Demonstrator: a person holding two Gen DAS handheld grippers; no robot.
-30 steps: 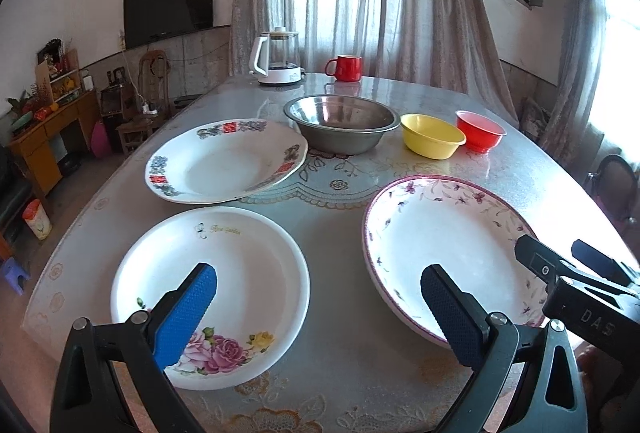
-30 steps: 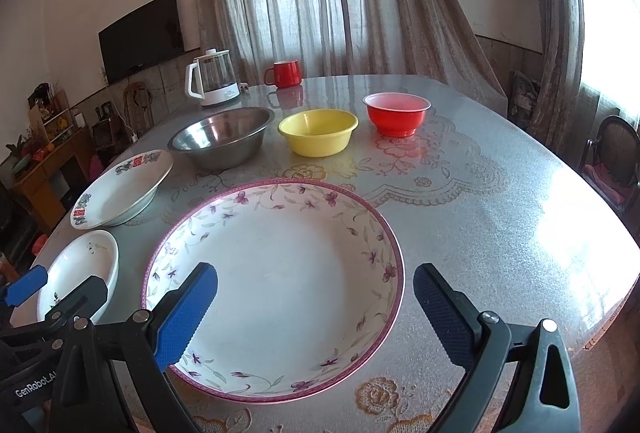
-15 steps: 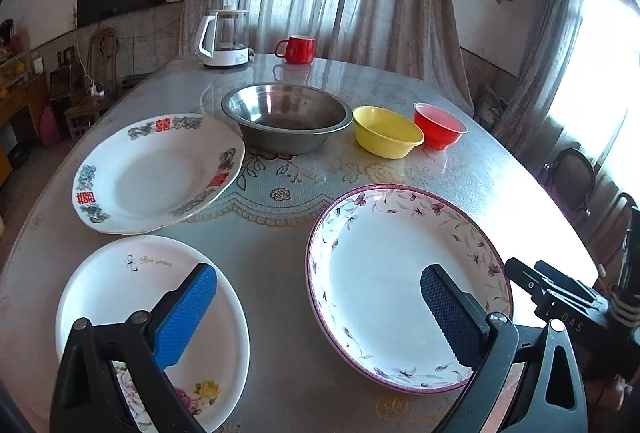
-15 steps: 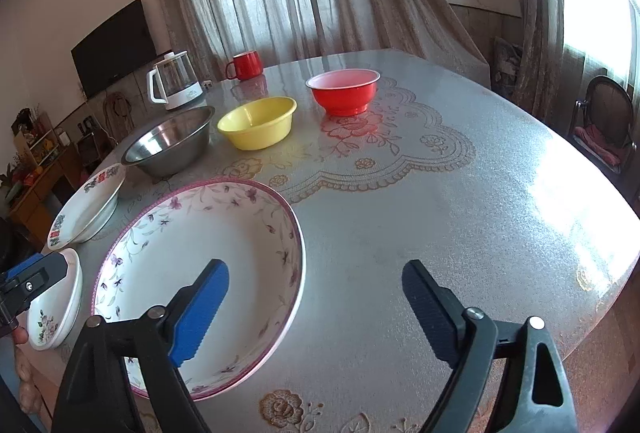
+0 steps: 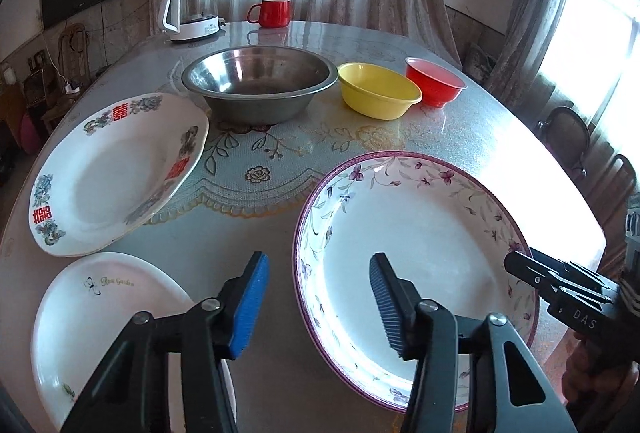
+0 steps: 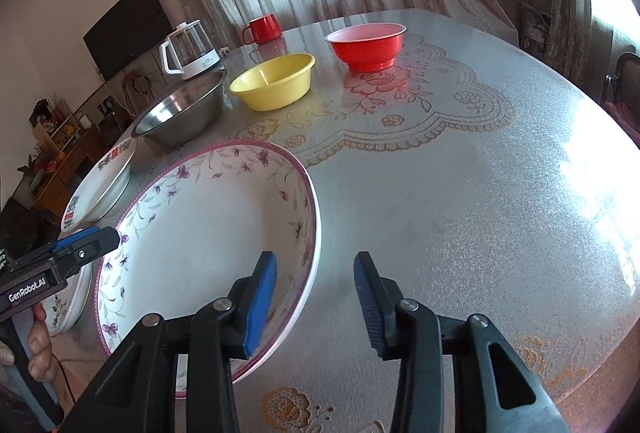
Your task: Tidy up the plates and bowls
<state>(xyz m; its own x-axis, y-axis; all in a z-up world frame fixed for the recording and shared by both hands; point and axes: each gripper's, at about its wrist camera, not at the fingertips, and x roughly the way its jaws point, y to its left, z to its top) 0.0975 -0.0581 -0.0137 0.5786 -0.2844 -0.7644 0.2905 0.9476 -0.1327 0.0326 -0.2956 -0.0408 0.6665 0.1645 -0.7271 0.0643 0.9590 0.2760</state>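
Both grippers are lined up on the big purple-flowered plate (image 5: 416, 229), which sits flat at the near right of the surface (image 6: 460, 193). The left gripper (image 5: 318, 297) has its jaws spread with the plate's left rim running between them, nothing pinched yet. The right gripper (image 6: 314, 307) does the same on the opposite side: its jaws are released too and straddle the right rim, one pad over the plate's inside and one over bare surface. My read is a two-sided pickup, since the plate is wide and shallow and one grip on a thin rim would probably tip it.

The rest looks sorted by type already. Two more plates sit to the left: one with red characters (image 5: 116, 173) further back, and a white one with a rose (image 5: 116, 329) at the near edge, close beside it. The three bowls line up across the far side: a steel bowl (image 5: 258, 89), then a yellow bowl (image 5: 378, 91), then a red bowl (image 5: 434, 81), shrinking left to right, so probably meant to nest. A kettle (image 5: 192, 9) and a red mug (image 5: 270, 13) stand at the far edge, out of the way.

I'd guess the flowered plate becomes the base of a plate stack, being the biggest.
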